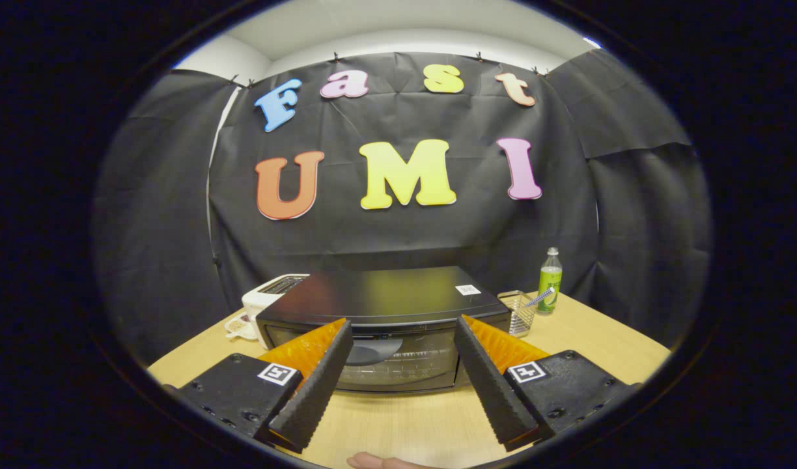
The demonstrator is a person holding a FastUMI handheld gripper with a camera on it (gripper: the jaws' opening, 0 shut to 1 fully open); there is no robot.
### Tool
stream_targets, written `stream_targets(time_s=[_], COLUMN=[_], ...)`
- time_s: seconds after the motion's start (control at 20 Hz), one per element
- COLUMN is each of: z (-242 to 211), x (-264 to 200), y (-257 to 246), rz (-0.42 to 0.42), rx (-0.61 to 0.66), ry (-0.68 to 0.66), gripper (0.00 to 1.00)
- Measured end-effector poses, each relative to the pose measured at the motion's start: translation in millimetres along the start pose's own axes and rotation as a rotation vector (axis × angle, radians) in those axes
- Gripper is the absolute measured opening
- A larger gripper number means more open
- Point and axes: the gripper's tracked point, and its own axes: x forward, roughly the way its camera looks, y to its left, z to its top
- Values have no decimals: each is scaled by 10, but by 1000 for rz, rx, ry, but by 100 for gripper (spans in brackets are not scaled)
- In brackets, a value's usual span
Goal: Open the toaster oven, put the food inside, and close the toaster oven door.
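Pointing toward 12 o'clock, the gripper (403, 326) was held above the wooden table (411, 417) with its two fingers spread wide apart, gripping nothing. The gap between the fingertips framed the front of the toaster oven (382, 312), which stood just ahead of them on the table. The oven door (395, 365) was closed; its glass window showed a wire rack behind it, and a curved handle ran along the top of the door. The flat dark top of the oven carried a small white sticker (467, 290) near its corner at 1 o'clock.

At 10 o'clock from the fingers, a white pop-up toaster (268, 296) stood just beside the oven, touching or nearly touching its side. A small white dish (239, 326) lay on the table in front of that toaster; whether it held food could not be told.

At 2 o'clock, a clear square container (519, 312) stood near the oven's corner. A green bottle (549, 281) with a pale cap stood upright just beyond the container.

At 6 o'clock, below the fingers, a fingertip of a person's hand (379, 462) showed at the near table edge.
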Motion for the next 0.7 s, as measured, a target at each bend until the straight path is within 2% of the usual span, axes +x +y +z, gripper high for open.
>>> stream_targets(time_s=[0.2, 0.35, 0.45, 0.6, 0.7], z=[-281, -223, -318, -287, -327], x=[338, 472, 517, 527, 561], y=[85, 234, 406, 379, 402], rz=[31, 44, 67, 18, 19], rx=[14, 43, 33, -15, 22], ry=[68, 60, 109, 80, 83], gripper=[100, 100, 100, 100, 100])
